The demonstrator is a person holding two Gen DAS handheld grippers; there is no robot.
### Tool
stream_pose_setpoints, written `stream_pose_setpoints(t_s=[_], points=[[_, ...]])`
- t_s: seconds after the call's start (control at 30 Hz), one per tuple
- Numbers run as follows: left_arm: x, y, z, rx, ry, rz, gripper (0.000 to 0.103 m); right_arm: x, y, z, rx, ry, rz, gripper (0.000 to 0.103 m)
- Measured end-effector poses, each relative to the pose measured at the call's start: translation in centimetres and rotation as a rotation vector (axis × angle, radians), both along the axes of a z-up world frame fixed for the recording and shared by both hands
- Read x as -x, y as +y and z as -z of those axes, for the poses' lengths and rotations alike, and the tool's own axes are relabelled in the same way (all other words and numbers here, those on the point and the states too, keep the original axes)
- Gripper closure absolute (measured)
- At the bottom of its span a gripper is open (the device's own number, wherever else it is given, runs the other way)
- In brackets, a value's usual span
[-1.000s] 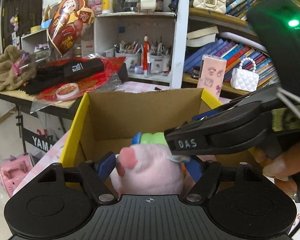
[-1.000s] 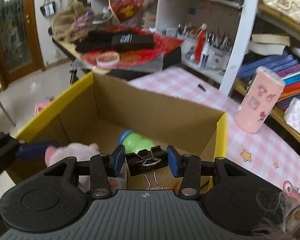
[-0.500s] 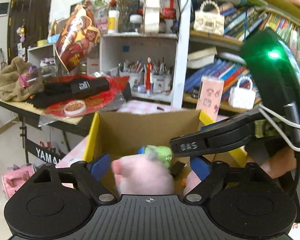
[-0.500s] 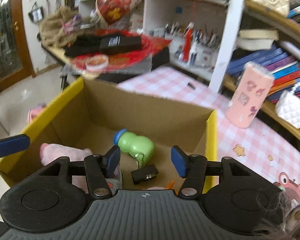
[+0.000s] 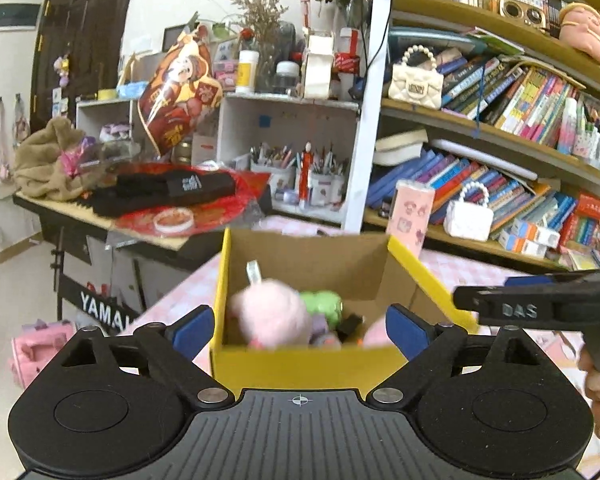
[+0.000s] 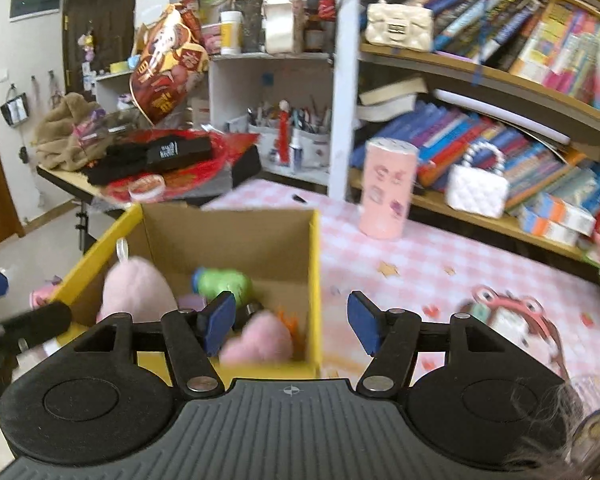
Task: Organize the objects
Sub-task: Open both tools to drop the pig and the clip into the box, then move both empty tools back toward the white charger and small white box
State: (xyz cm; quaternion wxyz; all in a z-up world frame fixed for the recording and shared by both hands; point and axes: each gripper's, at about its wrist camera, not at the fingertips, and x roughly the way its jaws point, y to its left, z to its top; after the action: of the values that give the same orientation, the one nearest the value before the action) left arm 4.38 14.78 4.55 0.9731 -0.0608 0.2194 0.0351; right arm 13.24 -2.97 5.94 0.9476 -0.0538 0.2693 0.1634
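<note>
Now both our tools, left tool (image 5: 299, 328) and right tool (image 6: 291, 318), gape empty; we seek the next stray item, keeping clear of the box (image 6: 315, 264).

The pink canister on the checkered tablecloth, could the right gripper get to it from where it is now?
Probably yes. The right gripper is open and empty, and the pink canister stands upright ahead, right of the cardboard box, with bare tablecloth between.

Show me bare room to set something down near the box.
Free: the pink checked tablecloth right of the cardboard box, between the pink canister and the cartoon frog print. Crowded: the box floor, with the pink plush, green toy and smaller bits; also the side desk piled with clutter.
</note>
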Motion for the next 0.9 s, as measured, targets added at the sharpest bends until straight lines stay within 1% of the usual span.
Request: stream_pose_setpoints(t_s=[0.13, 0.27, 0.43, 0.5, 0.67, 0.9], points=[[2.0, -0.4, 1.3, 0.006, 0.053, 0.02, 0.009, 3.5, -0.7, 1.5, 0.023, 0.034, 0.018, 0.043], [3.9, -1.0, 2.4, -0.014, 0.099, 0.033, 0.009, 6.7, -0.7, 3.1, 0.045, 0.065, 0.027, 0.043], [6.2, -1.5, 3.8, -0.023, 0.158, 0.049, 0.009, 10.0, -1.0, 4.7, 0.045, 0.111, 0.04, 0.043], [6.8, -1.6, 4.1, -0.029, 0.177, 0.055, 0.009, 11.1, -1.1, 5.2, 0.044, 0.124, 0.052, 0.043], [7.8, -2.0, 4.7, -0.009, 0.213, 0.084, 0.009, 13.5, -1.7, 6.4, 0.052, 0.151, 0.089, 0.043], [8.8, -3.6, 5.3, -0.033, 0.239, 0.175, 0.009, 15.7, -2.8, 7.2, 0.052, 0.168, 0.147, 0.039]])
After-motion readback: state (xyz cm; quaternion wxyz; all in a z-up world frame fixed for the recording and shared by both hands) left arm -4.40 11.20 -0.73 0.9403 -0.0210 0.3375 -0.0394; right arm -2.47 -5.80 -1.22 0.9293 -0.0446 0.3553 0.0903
